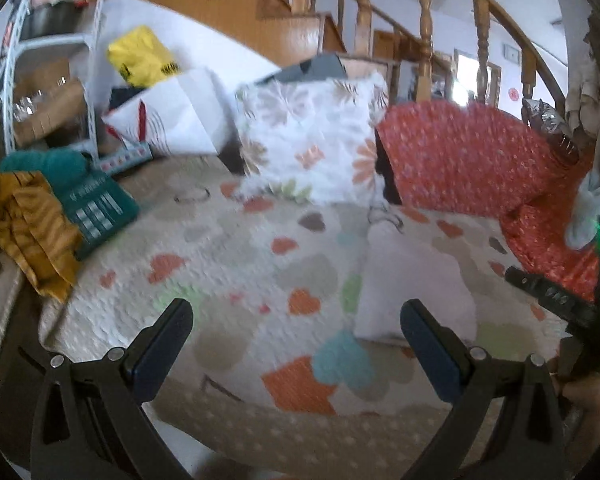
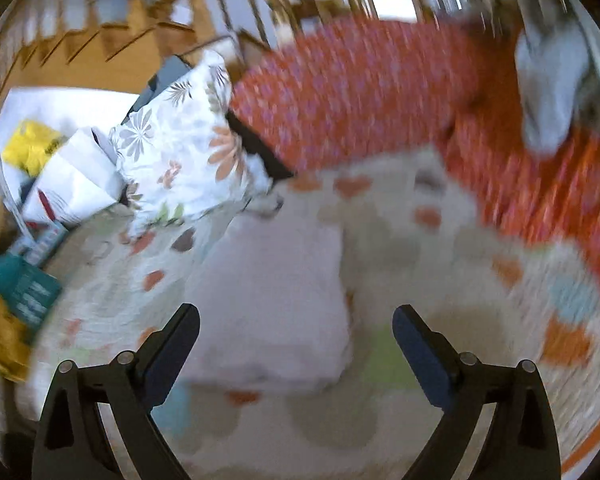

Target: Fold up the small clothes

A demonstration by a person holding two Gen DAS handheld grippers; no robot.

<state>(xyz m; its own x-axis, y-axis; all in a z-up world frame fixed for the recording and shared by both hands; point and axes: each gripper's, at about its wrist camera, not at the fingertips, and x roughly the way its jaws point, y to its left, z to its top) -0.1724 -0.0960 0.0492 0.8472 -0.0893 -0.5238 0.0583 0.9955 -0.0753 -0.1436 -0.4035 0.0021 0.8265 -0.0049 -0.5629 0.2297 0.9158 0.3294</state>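
Observation:
A small white garment [image 1: 416, 284] lies folded flat on the heart-patterned quilt [image 1: 236, 264]. In the right wrist view the garment [image 2: 272, 304] sits just ahead of my right gripper [image 2: 296, 324], between its spread fingers; the view is blurred. My left gripper [image 1: 296, 316] is open and empty above the quilt, with the garment near its right finger [image 1: 428, 340]. The right gripper's body [image 1: 560, 300] shows at the right edge of the left wrist view. Folded teal [image 1: 88, 196] and mustard [image 1: 28, 232] clothes lie at the left.
A floral cushion [image 1: 312, 140] and a red patterned cover [image 1: 468, 160] stand at the back of the quilt. A white box [image 1: 172, 112], a yellow bag [image 1: 144, 56] and a shelf [image 1: 48, 80] are at the left. A wooden staircase rises behind.

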